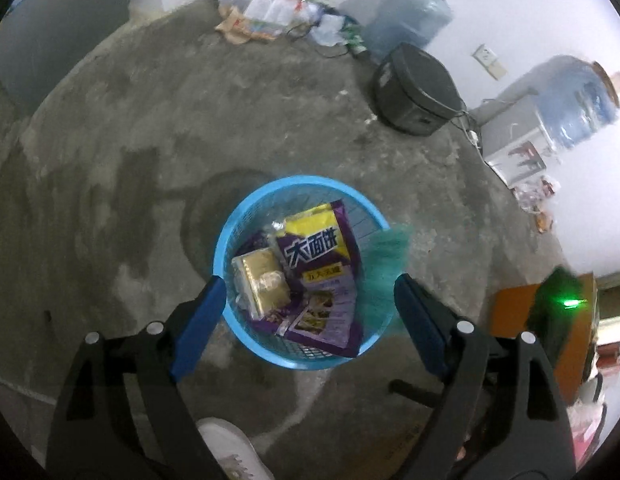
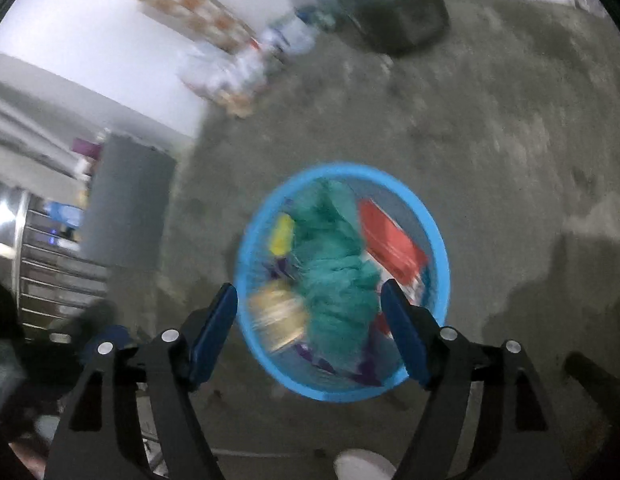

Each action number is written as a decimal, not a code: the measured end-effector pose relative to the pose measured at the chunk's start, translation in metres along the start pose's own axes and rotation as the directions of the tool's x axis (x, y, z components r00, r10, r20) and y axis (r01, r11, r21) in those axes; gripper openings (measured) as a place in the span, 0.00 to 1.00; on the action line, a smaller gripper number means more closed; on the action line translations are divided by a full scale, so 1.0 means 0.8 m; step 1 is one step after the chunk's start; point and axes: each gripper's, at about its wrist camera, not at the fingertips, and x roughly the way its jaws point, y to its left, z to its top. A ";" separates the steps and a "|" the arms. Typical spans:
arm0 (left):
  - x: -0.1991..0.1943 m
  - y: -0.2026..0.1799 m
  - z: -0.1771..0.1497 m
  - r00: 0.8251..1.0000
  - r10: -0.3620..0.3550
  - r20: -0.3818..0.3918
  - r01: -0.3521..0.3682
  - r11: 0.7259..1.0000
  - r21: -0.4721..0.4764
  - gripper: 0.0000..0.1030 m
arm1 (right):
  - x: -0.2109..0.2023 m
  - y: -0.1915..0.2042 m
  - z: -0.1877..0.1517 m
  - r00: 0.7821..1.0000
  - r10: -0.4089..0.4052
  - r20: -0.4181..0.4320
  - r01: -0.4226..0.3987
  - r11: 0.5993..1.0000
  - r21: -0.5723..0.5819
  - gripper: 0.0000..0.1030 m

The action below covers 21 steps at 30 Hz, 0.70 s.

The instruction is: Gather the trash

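Looking down from both wrist cams at the blue basket [image 1: 245, 220] sitting on the bare concrete floor [image 1: 149, 140], pretty much right under both tools. Left gripper [image 1: 305, 300] has its jaws spread wide w/ nothing between the pads. Right gripper [image 2: 307, 308] is the same, spread and empty, though that view is smeared w/ blur so details are iffy.

What's in the basket: a purple noodle packet [image 1: 322, 264] leaning near the middle, a gold foil wrapper [image 1: 261, 284] on the left side, a teal mesh bundle [image 2: 334, 272] that in the right cam looks like it's dropping in or just landed (can't tell which, too blurry), and a red packet [image 2: 390, 244] on the right side.

Handling guess: all of it looks super light and floppy. Foil and plastic film = crinkly and slippery, so imo pinch an edge or a corner fold, not the flat face. Mesh is soft and should snag easily, grab anywhere bunched up. Nothing fragile afaict.

More trash is heaped at the far wall, a litter pile [image 1: 269, 12] of wrappers and bags, well apart from the basket. Prob the next pickup spot. Loose bags there may need a pinch on a crumpled bit bc thin film slides out of the pads.

Also a black bin [image 1: 418, 92] on its side far right and a white shoe [image 1: 229, 452] at the near edge.
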 end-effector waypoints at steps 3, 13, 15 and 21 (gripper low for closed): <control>-0.012 0.000 -0.005 1.000 -0.024 0.012 0.024 1.000 0.020 0.79 | 0.011 -0.020 -0.004 1.000 0.012 -0.004 -0.012 0.999 0.035 0.70; -0.097 -0.006 -0.014 0.988 -0.027 0.150 0.015 0.997 0.081 0.79 | -0.018 -0.027 -0.005 0.999 0.015 0.046 -0.017 0.999 0.033 0.70; -0.119 -0.005 -0.019 0.984 -0.027 0.177 0.012 0.996 0.086 0.79 | -0.031 -0.018 -0.010 0.998 0.015 0.061 -0.016 1.000 0.017 0.70; -0.222 0.000 -0.054 0.953 -0.063 0.296 0.027 0.992 0.123 0.79 | -0.092 0.040 -0.039 0.990 0.017 0.139 -0.001 0.993 -0.114 0.70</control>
